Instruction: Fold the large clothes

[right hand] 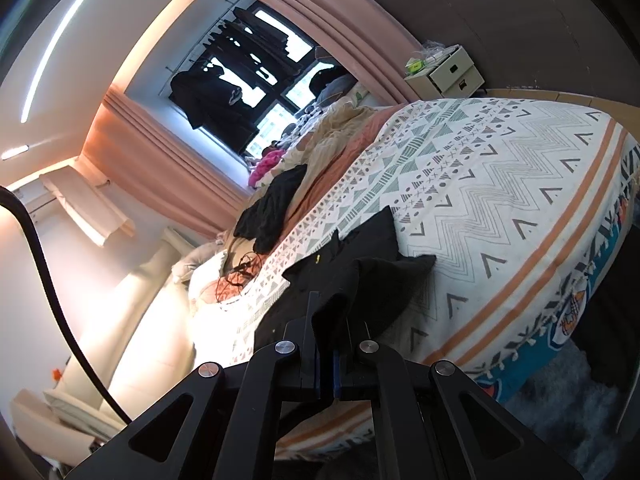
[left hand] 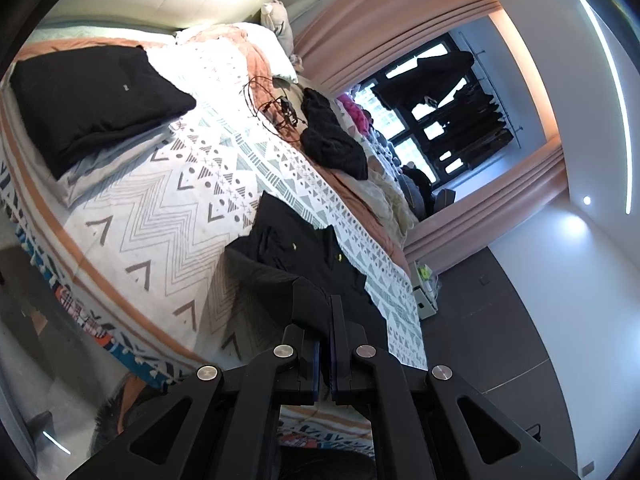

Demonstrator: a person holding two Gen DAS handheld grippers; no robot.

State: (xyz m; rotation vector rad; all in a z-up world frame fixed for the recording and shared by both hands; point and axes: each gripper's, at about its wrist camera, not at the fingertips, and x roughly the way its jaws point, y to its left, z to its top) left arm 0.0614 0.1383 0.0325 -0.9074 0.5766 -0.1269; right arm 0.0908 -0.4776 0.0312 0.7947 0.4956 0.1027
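A black garment (left hand: 304,256) with small yellow marks lies on the patterned bedspread (left hand: 168,216), one end lifted off it. My left gripper (left hand: 326,312) is shut on an edge of that cloth, which drapes over the left finger. In the right wrist view the same black garment (right hand: 360,260) rises from the bedspread (right hand: 500,184) to my right gripper (right hand: 326,320), which is shut on another edge, the fabric bunched between and over its fingers. How much of the garment hangs below the grippers is hidden.
A folded black garment (left hand: 92,100) rests on folded grey cloth at the bed's far left. A crumpled black garment (left hand: 332,136) and tangled cables (left hand: 276,108) lie near the pillows. Beige drawers (right hand: 448,72), pink curtains (right hand: 168,168) and a window stand beyond the bed.
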